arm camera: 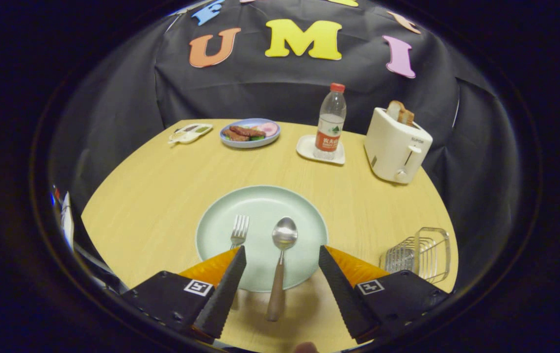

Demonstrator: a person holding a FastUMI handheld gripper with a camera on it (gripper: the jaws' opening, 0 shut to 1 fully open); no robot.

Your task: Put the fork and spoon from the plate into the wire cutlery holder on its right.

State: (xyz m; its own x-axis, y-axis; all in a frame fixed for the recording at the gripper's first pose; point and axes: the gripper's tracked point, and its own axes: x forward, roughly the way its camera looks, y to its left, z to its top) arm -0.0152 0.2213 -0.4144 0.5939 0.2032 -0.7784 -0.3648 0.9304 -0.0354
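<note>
gripper (282, 257) spread wide | wood-handled spoon (280, 264) between fingers | fork (239, 231) beside

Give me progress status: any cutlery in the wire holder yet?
Done: nothing; the wire cutlery holder looks empty. In hand: the gripper is open, its fingers straddling the spoon without touching it. Left: both the spoon and the fork, which lie on the green plate.
</note>
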